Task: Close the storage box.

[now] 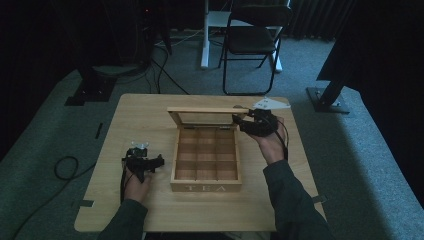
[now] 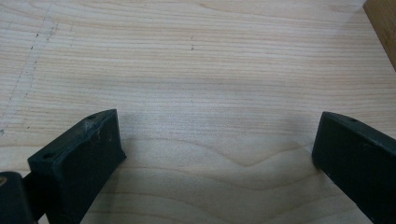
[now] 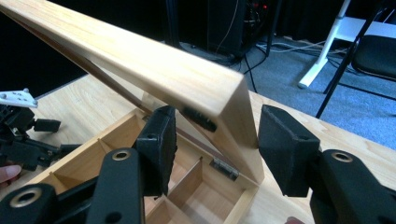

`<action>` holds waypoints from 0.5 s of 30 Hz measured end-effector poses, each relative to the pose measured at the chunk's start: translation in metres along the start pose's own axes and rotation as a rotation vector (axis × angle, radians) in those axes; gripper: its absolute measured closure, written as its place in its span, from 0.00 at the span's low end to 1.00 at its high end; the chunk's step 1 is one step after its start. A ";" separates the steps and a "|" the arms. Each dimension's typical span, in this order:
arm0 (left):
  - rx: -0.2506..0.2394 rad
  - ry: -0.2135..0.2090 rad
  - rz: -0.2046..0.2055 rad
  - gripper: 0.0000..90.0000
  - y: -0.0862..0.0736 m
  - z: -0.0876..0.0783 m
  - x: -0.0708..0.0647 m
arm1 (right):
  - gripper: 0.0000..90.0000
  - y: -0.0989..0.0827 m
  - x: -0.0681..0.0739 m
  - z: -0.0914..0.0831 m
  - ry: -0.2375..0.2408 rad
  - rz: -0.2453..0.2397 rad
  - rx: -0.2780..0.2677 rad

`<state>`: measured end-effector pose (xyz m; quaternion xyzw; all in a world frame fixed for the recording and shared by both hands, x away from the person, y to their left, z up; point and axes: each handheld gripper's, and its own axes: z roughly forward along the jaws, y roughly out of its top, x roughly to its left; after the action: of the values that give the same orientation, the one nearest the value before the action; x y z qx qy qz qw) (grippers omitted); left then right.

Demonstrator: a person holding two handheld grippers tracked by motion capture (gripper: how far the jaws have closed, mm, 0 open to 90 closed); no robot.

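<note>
Looks like mid lid-move on the tea box [image 1: 205, 187] near the tabletop's middle, right gripper [image 3: 212, 135] straddling the lid [image 3: 140, 60] corner with jaws apart, not clamping yet, left gripper [image 2: 215, 154] idling open near the left edge, probably needing a squeeze next.

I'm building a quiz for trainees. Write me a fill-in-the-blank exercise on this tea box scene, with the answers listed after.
1. The word printed on the front of the wooden box is ____.
2. The box's lid is ____, so the compartments show.
3. The right gripper has its jaws on either side of the lid's ____.
4. The left gripper is open over the bare ____.

Missing words: TEA; raised; corner; table
</note>
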<state>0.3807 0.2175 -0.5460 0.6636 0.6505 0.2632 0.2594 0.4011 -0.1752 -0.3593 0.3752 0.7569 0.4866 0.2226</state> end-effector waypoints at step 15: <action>-0.002 0.000 -0.002 0.02 0.000 0.000 0.000 | 0.48 -0.008 0.009 -0.007 0.009 -0.012 0.035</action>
<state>0.3808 0.2173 -0.5461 0.6626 0.6510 0.2636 0.2603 0.3876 -0.1740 -0.3627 0.3723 0.7684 0.4736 0.2157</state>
